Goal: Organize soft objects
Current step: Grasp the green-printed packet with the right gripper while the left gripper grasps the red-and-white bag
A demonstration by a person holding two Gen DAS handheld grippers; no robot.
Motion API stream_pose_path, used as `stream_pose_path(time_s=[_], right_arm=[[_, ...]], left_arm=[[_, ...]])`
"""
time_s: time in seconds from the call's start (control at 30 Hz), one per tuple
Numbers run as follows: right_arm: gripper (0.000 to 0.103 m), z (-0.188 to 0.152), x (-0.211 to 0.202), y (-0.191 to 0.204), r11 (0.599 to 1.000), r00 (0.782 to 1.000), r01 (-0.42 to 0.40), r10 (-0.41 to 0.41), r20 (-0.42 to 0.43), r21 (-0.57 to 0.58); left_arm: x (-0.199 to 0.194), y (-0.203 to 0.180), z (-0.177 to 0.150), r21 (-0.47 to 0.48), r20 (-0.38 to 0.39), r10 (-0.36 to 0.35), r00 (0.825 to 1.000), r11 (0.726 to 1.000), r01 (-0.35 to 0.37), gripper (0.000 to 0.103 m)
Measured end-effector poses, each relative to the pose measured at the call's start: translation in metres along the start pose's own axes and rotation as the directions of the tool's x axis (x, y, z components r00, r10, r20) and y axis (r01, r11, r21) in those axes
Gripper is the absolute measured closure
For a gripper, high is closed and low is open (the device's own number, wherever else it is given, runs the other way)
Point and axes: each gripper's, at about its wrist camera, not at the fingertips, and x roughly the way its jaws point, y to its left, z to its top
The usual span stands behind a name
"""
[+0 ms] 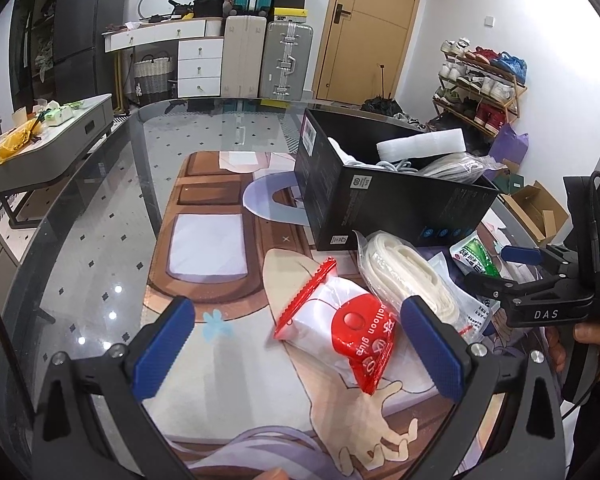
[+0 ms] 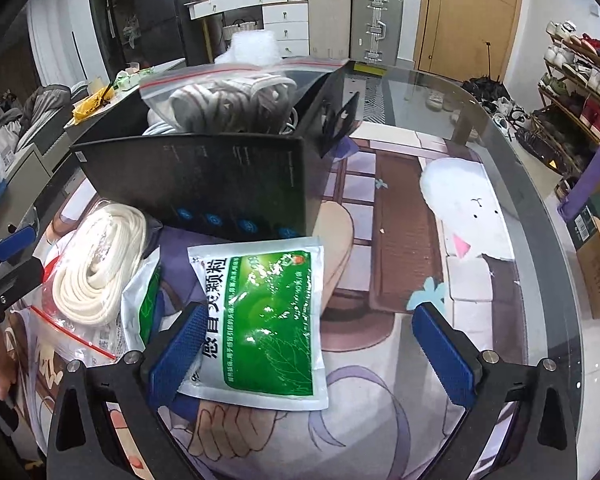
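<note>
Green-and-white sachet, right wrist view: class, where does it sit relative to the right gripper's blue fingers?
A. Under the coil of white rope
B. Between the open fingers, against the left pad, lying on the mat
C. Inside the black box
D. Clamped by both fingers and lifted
B: the green-and-white sachet lies flat on the mat inside the wide-open right gripper, clear of the black box.

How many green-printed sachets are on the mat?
2. One green sachet lies flat between the open right gripper fingers, in front of the black box. A second sachet sits just left, partly under it and beside the rope bag. More may be hidden.
</note>
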Motion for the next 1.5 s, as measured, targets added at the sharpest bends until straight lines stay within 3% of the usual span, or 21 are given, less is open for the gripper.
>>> stream_pose_path(time_s=[0.13,0.3,0.37,0.47,0.7,0.93,1.2,1.5], right_arm=[[0.005,0.001,-0.001,0.001,1.000,1.000,-0.012,0.012,0.008,-0.009],[0.043,-0.001,-0.011,0.006,0.999,0.999,-0.035,0.036,0.033,-0.029],[0.053,-0.002,-0.015,0.006,0.998,0.998,-0.049,0.050,0.038,-0.025],[0.060,-0.005,-0.019,0.004,0.998,0.997,-0.067,0.068,0.041,-0.021],[0.061,-0.005,-0.037,0.001,0.994,0.990,-0.111,0.112,0.089,-0.009],[0.061,-0.004,-0.052,0.002,0.991,0.982,-0.132,0.133,0.130,-0.016],[0.061,-0.004,-0.058,0.000,0.991,0.981,-0.132,0.132,0.142,-0.011],[0.061,-0.005,-0.058,0.003,0.991,0.982,-0.133,0.135,0.130,-0.019]], left_arm=[[0.001,0.000,0.000,0.002,-0.005,-0.002,1.000,1.000,0.002,0.000],[0.002,0.001,0.001,-0.001,-0.012,-0.007,1.000,1.000,0.007,0.000],[0.002,0.001,0.001,-0.001,-0.015,-0.006,1.000,1.000,0.006,0.000],[0.003,0.001,0.001,0.000,-0.020,0.000,1.000,1.000,0.000,0.000],[0.006,0.000,0.002,0.002,-0.035,0.015,0.999,1.000,-0.015,0.000],[0.012,0.002,0.004,0.005,-0.089,-0.023,0.996,1.000,0.023,0.000],[0.025,-0.020,0.003,0.125,-0.153,0.026,0.988,0.992,-0.007,0.000],[0.029,-0.024,0.004,0.151,-0.153,0.068,0.986,0.987,-0.045,0.000]])
